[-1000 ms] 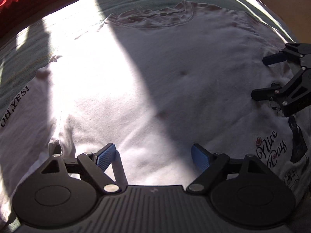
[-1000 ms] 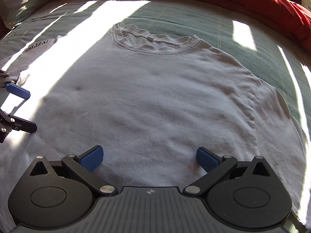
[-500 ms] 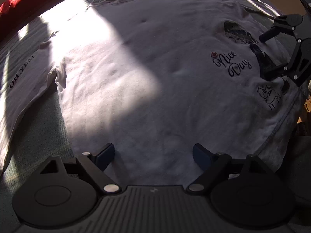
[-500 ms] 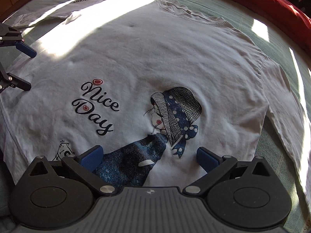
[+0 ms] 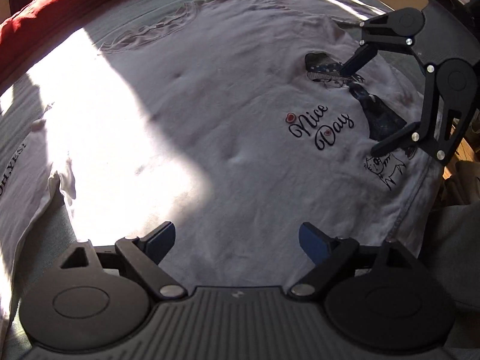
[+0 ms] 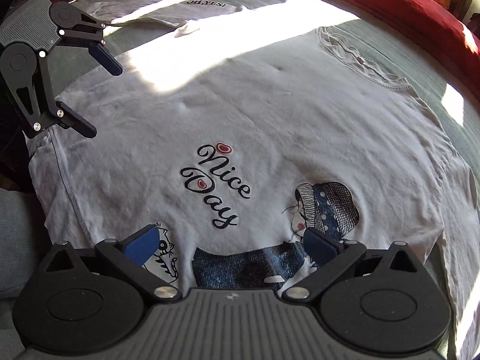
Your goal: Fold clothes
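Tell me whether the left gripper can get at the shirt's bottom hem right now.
Probably yes: the left gripper hangs open beside the hem of the white T-shirt, and nothing lies on that edge.

The T-shirt point(image 6: 270, 114) lies flat on the bed point(image 6: 444, 69), its hem at the near edge and its neckline toward the far side, where the blanket point(image 6: 420, 3) lies bunched along the far edge. A second shirt point(image 6: 180, 9) lies beyond the T-shirt's left sleeve.
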A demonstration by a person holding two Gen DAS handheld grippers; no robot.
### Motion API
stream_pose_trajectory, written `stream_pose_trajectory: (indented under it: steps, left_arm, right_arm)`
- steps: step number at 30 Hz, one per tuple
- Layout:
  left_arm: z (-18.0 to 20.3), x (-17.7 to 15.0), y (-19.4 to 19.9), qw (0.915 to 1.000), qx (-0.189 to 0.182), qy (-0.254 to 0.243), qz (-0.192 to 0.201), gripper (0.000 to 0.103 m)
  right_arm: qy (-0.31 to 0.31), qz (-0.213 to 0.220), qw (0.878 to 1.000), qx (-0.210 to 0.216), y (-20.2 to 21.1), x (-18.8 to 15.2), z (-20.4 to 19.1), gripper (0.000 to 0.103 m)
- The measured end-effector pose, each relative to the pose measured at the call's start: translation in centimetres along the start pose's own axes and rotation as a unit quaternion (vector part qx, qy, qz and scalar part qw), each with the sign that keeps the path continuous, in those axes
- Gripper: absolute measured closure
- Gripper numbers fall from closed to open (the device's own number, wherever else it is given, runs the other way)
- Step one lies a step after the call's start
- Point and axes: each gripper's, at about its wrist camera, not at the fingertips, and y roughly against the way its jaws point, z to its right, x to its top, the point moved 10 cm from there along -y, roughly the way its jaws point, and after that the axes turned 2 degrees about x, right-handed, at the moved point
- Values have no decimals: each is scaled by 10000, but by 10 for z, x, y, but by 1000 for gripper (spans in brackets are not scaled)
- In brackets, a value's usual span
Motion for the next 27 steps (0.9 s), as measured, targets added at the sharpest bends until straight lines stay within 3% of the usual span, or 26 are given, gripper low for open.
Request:
stream_pose_trajectory:
  steps: [4, 8, 14, 17, 21, 27]
  left_arm:
    - [8, -6, -7, 9992, -84, -374, 81, 14]
    - [14, -20, -10, 9975, -183, -680, 84, 14]
    - [3, -71, 9, 9976, -181, -421, -521, 13]
    - [-2, -77, 18, 9970, -186, -157, -736, 14]
    - [-10, -49, 24, 9987, -68, 240, -448, 14]
    - [-26, 11, 8, 9951, 157, 974, 118, 14]
  right_arm:
    - [107, 33, 9999, 45, -19, 5, -5, 0]
    - [6, -183, 9998, -89, -13, -25, -5, 0]
    - [-552, -797, 9951, -191, 10, -71, -3, 0]
    - [-898, -1090, 9898, -176, 21, -88, -1, 0]
    - [-859, -541, 9943, -320, 29, -54, 17, 0]
    - [-695, 32, 9970, -339, 3, -7, 60, 0]
